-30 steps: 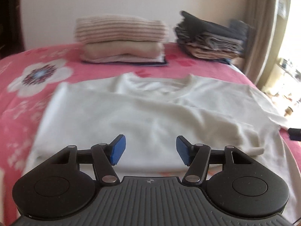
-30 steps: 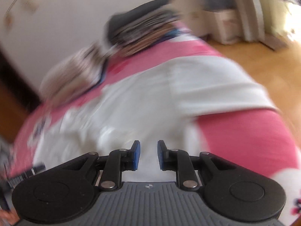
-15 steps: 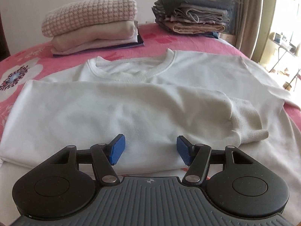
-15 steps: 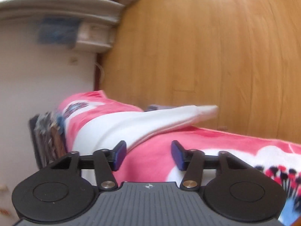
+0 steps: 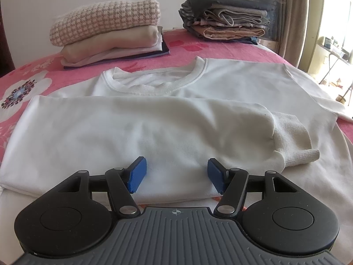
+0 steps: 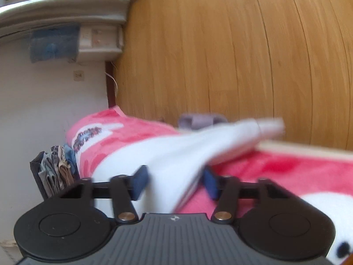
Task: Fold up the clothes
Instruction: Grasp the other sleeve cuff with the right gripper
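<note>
While the white sweatshirt (image 5: 167, 119) lies flat on the pink floral bedspread (image 5: 33, 77), one sleeve runs between the right gripper (image 6: 174, 182)'s jaws.

One sleeve is folded across the chest, cuff to the right; the other sleeve (image 6: 198, 145) trails off the bed's right edge, blurred in the right wrist view, so whether the blue pads (image 6: 140, 182) press it cannot be told, though the jaws have just been closing with that cloth between them. Over the near hem the left gripper (image 5: 175, 174) hovers with jaws released, nothing between them. Two folded stacks sit at the far side: a houndstooth-topped pile (image 5: 110, 28) left, a dark-topped pile (image 5: 225, 22) right, its lower layers partly hidden. Beyond the bed is wooden floor (image 6: 242, 55).
</note>
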Tool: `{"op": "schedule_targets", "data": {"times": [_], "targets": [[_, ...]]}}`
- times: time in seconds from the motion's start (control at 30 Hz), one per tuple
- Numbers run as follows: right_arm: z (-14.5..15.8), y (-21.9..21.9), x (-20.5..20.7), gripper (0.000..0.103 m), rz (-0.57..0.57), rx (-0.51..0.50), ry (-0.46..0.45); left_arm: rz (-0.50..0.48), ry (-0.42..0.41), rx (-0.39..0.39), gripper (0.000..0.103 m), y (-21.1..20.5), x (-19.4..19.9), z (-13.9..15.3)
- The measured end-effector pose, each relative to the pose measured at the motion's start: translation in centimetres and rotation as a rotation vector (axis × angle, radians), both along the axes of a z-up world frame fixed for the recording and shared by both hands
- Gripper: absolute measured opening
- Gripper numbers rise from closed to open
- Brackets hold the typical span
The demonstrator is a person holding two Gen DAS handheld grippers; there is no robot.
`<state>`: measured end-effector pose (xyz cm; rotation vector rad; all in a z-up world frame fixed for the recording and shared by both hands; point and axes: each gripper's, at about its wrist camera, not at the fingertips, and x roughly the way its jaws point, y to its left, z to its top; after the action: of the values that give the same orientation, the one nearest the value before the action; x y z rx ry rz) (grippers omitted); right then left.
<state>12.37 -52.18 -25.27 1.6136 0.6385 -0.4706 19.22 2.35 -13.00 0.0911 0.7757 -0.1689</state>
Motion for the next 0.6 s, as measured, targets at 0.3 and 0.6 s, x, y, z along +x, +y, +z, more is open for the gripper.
{"op": "schedule_targets", "data": {"times": [0.3, 0.6], "targets": [[10.4, 1.6, 0.3, 0.006, 0.054, -0.393, -0.224, 0.022, -0.021, -0.024, 0.062, 0.1, -0.2, -0.3], [22.1, 13.3, 4.5, 0.005, 0.528, -0.796, -0.473, 0.038, -0.017, -0.056, 0.062, 0.4, -0.3, -0.2]]}}
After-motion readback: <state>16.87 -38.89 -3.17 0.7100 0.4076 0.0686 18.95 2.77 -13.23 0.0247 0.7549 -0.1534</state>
